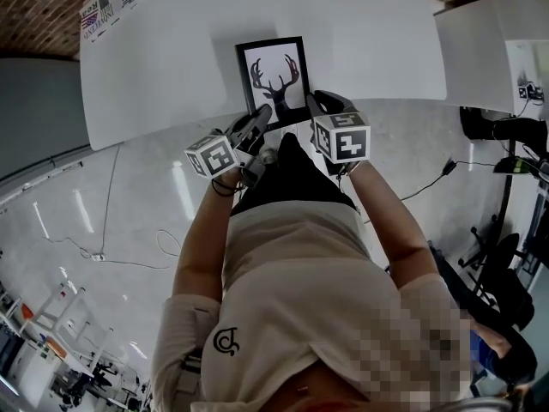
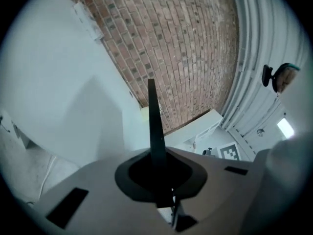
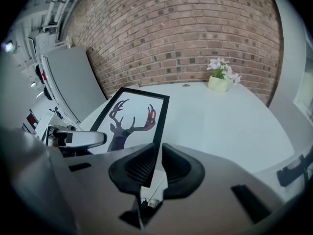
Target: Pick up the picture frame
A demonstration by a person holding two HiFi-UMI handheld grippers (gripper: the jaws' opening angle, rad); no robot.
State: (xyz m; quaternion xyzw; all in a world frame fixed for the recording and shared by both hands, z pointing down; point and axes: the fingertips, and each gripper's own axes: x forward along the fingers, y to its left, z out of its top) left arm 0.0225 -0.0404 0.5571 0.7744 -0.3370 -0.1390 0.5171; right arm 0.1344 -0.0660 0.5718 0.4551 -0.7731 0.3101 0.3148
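The picture frame (image 1: 274,77) is black-edged with a dark deer silhouette on white, and it is over the near edge of the white table (image 1: 163,67). My left gripper (image 1: 262,115) is shut on its near left part. In the left gripper view the frame (image 2: 153,126) runs edge-on up between the pads of that gripper (image 2: 159,173). My right gripper (image 1: 315,102) is shut on the frame's right edge. In the right gripper view that edge (image 3: 160,126) sits between the pads of the gripper (image 3: 155,164). Whether the far edge still touches the table I cannot tell.
A small pot of pale flowers (image 3: 218,77) stands at the table's far side before a brick wall (image 3: 171,38). A printed sheet (image 1: 111,3) lies at the far left corner. A second white table (image 1: 480,41) stands to the right, with chairs (image 1: 506,256) and cables (image 1: 103,256) on the floor.
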